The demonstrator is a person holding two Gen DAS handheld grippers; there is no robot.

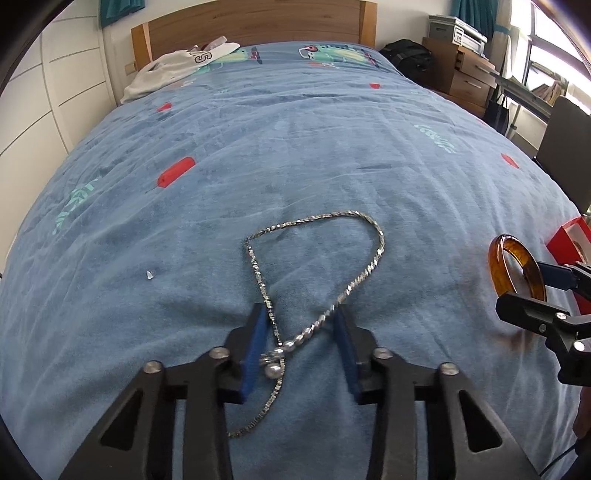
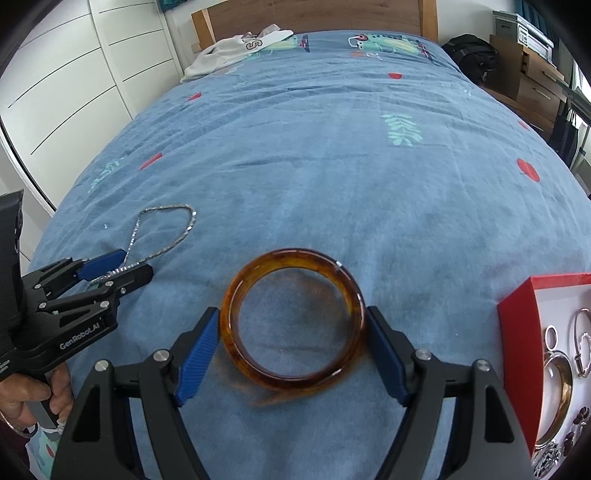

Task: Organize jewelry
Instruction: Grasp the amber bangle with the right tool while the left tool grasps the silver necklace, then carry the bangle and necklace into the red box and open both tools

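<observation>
- The left hand-held gripper (image 1: 300, 334) is seen with its blue pads spread wide, straddling the crossing point of the silver chain necklace (image 1: 369, 258); no grip on the chain is shown.
- The necklace is laid on the blue plush bedspread (image 1: 295, 147), its loop extending away from the pads and its loose end trailing back between the black fingers.
- The right hand-held gripper (image 2: 291, 343) is set wide around the amber tortoiseshell bangle (image 2: 295, 380). Its blue pads are placed just beside the bangle's outer rim on both sides; whether contact is made cannot be told.
- The bangle is laid flat on the bedspread, between the necklace on the left and the red open-topped jewellery box (image 2: 517, 317) on the right.
- Metal rings and further bangles are held inside the box.
- A small clear fragment (image 1: 149, 275) is seen on the bedspread, left of the necklace.
- A white garment (image 1: 177, 66) is found at the far end, against the wooden headboard (image 1: 258, 22).
</observation>
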